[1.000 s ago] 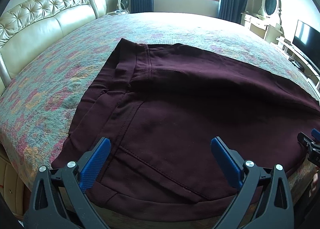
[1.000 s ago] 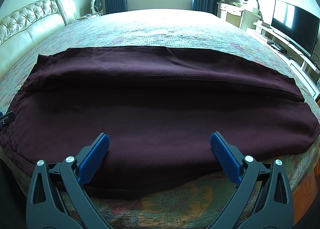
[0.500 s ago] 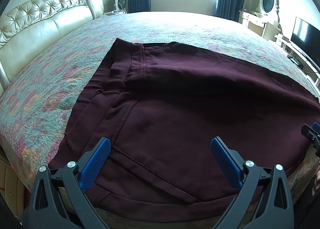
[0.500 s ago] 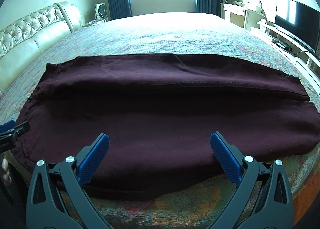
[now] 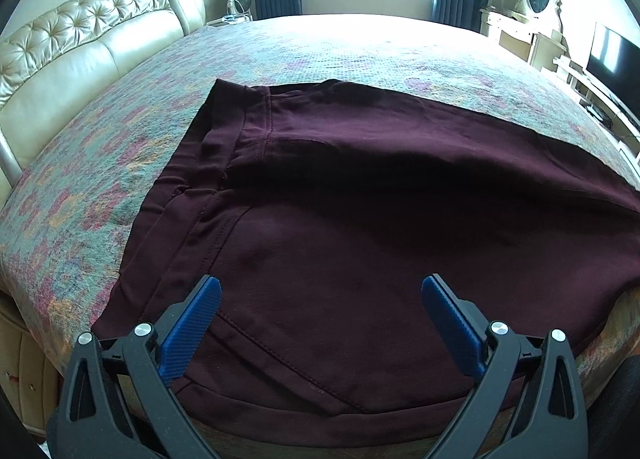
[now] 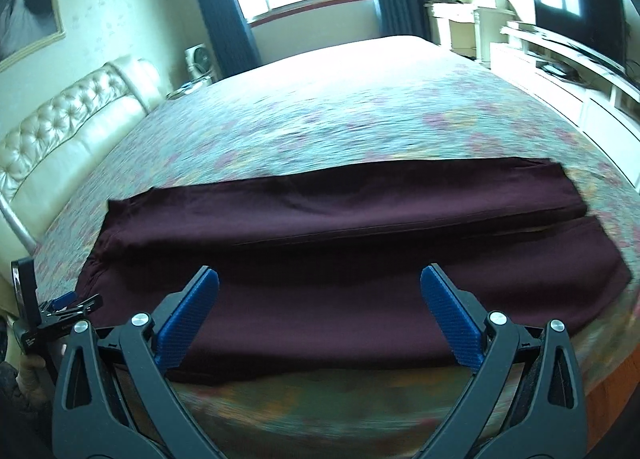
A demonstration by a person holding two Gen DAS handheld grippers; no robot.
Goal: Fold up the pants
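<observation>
The maroon pants [image 5: 360,227] lie flat on the bed [image 5: 320,55], along its near edge, with the waistband toward the headboard [image 5: 80,55] and the legs running away from it, side by side. The left tongs [image 5: 320,315] are released, spread wide above the pants' seat and holding nothing. The right tongs [image 6: 319,311] are likewise released, above the legs near the bed's edge. Beyond the bed, opposite the headboard, stands a TV [image 6: 580,15].
</observation>
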